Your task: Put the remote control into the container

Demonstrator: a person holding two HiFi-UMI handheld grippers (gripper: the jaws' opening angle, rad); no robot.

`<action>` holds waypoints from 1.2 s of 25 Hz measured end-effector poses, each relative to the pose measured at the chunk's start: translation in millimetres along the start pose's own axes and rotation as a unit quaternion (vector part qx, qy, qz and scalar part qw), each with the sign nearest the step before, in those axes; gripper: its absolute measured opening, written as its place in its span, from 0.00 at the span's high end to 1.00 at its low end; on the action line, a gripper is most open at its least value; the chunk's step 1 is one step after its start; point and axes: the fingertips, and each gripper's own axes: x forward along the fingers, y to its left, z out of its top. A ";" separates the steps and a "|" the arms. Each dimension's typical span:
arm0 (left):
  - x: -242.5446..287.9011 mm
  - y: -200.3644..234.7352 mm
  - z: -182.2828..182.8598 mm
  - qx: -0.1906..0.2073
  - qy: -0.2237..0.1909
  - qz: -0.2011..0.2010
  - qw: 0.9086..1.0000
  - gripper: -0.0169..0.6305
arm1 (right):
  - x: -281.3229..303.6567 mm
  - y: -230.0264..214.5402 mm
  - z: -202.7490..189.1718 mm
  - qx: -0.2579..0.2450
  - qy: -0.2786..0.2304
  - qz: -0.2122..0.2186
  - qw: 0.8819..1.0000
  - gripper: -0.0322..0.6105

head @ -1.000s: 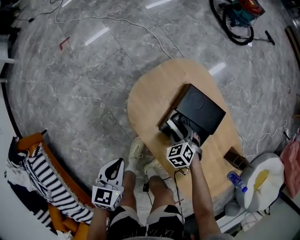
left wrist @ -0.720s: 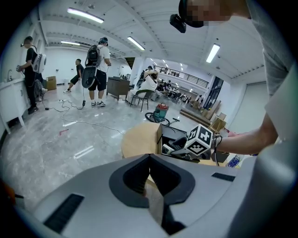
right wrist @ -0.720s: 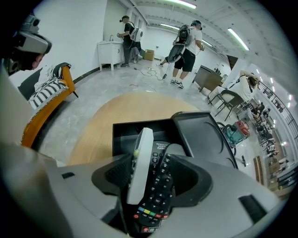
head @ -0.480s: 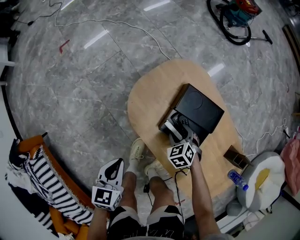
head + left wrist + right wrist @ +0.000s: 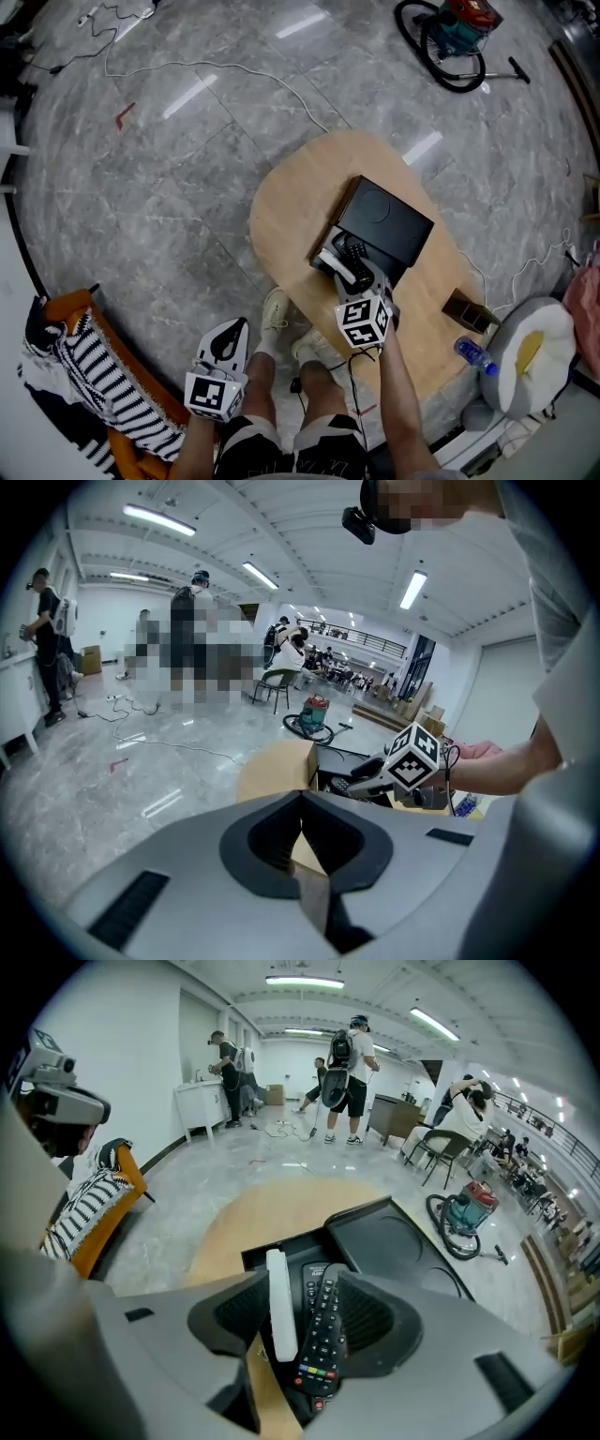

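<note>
Right gripper view: right hand-held gripper [image 5: 302, 1277] above the open black container [image 5: 272, 1251].
Jaws wide, just closing slightly. Between them show a black remote control [image 5: 322, 1330] and a white remote [image 5: 278, 1312], both within the container's open part, toward the table's [image 5: 253, 1213] near edge. Left hand-held gripper [image 5: 300, 803] closed and empty, off the table's edge.

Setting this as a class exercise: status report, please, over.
Left gripper shut, empty. Right gripper: fingers just closing round black remote and white remote, grip unclear. Both at the open container. Another remote lies inside.
</note>
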 end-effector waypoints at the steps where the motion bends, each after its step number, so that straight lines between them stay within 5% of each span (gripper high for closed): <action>1: 0.6 -2.5 1.9 0.003 -0.001 -0.004 1.000 0.96 | -5.2 -2.7 1.4 0.006 -0.006 -0.007 1.000 0.60; 19: 21.2 -68.5 82.0 0.088 -0.029 -0.089 0.992 0.96 | -135.1 -61.0 13.0 0.165 -0.123 -0.116 0.972 0.93; 30: 13.0 -143.4 134.4 0.144 -0.053 -0.145 0.978 0.96 | -235.6 -79.6 -15.9 0.253 -0.167 -0.161 0.939 0.93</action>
